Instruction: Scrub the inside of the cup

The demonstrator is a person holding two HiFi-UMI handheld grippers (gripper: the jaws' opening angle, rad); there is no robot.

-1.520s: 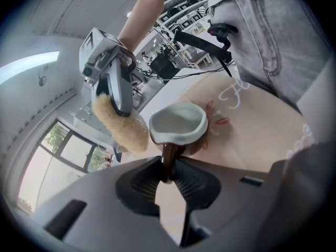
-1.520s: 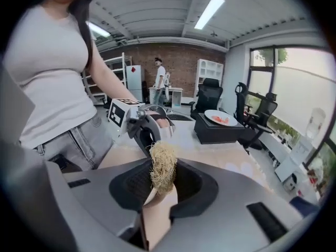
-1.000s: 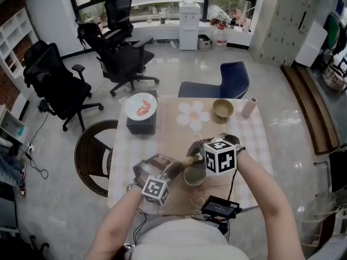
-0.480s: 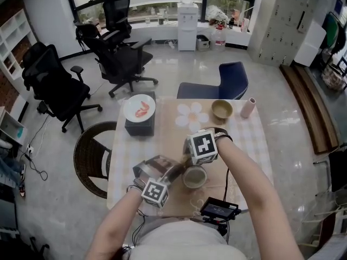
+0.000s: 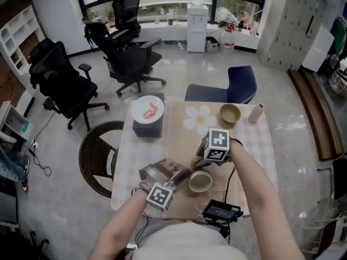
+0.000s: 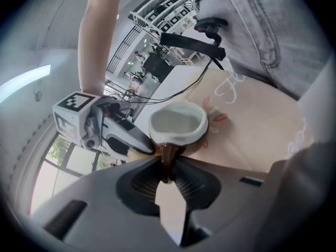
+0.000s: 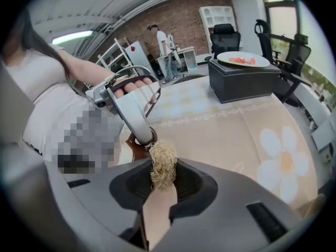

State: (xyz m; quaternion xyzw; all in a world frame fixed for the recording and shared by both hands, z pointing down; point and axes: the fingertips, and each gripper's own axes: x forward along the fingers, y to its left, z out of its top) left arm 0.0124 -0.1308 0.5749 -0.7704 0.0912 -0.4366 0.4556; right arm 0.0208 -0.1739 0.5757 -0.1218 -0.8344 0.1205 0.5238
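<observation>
**Cup gripped by its handle, brush clamped just beside it**

In the right gripper view the cup is almost wholly hidden behind the left gripper; only a brown scrap of it shows at that gripper's tip. From the head view, the right gripper's jaws are covered by its own marker cube. The black device [image 5: 221,212] at the counter's near edge is partly cut off by the person's body.

The only print to be made out is the black-and-white square markers on the gripper cubes.

The left gripper [image 6: 167,166] has its jaws drawn narrow, pinching the brown handle of the cup [image 5: 200,181]. The cup stands upright near the near edge of the counter [image 5: 246,140], about midway along it, and its pale inside faces up. The right gripper [image 7: 163,176] is closed tight on a brush [image 7: 160,159], whose straw-coloured bristles stick out past the jaws. The bristles sit outside the cup, just beside its handle; whether they touch it cannot be told.
</observation>
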